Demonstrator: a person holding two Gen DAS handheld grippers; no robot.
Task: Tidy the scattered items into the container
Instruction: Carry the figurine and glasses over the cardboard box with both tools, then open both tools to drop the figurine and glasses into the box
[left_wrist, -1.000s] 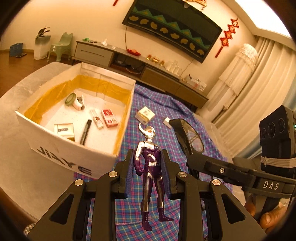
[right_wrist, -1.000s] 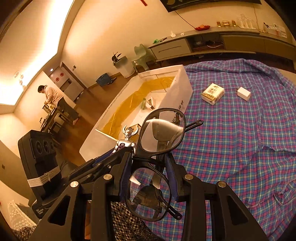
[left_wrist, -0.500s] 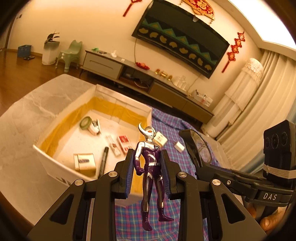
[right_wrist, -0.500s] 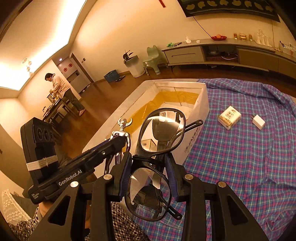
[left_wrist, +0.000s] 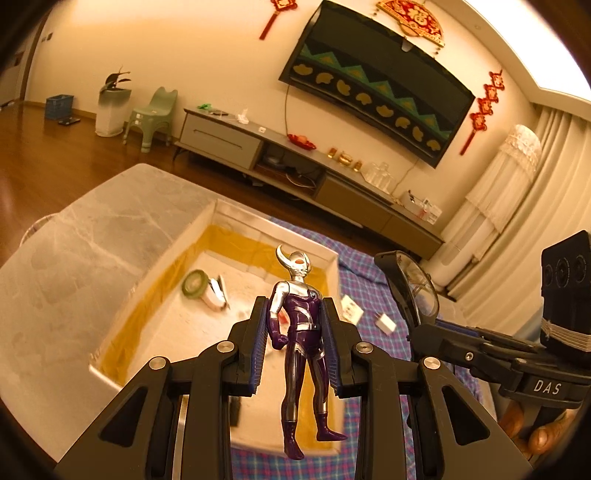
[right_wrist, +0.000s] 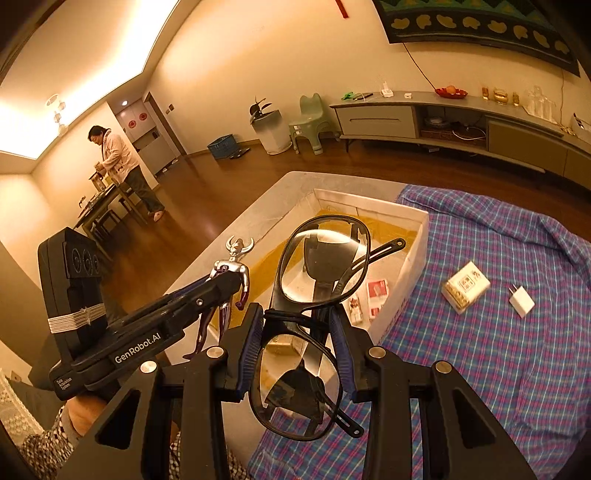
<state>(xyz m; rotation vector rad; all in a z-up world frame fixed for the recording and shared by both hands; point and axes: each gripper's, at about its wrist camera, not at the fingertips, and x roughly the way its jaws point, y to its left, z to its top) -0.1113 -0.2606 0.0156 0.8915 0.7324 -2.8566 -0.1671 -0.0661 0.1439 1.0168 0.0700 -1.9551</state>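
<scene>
My left gripper (left_wrist: 295, 321) is shut on a purple and silver toy figure (left_wrist: 301, 328), held upright above the white box (left_wrist: 218, 214) with yellow-lined walls. The figure also shows in the right wrist view (right_wrist: 231, 280). My right gripper (right_wrist: 297, 332) is shut on black-framed glasses (right_wrist: 314, 306), held over the box's near corner (right_wrist: 415, 266); they also show in the left wrist view (left_wrist: 413, 288). Inside the box lie a green tape roll (left_wrist: 192, 283), a red and white pack (right_wrist: 377, 291) and other small items.
The box stands on a marble table (left_wrist: 92, 236) beside a blue plaid cloth (right_wrist: 498, 350). On the cloth lie a small patterned box (right_wrist: 467, 286) and a white charger plug (right_wrist: 521, 301). A person (right_wrist: 118, 166) stands far off at the left.
Both grippers have risen and moved over the box with their loads. The box now lies right below the figure and the glasses.
</scene>
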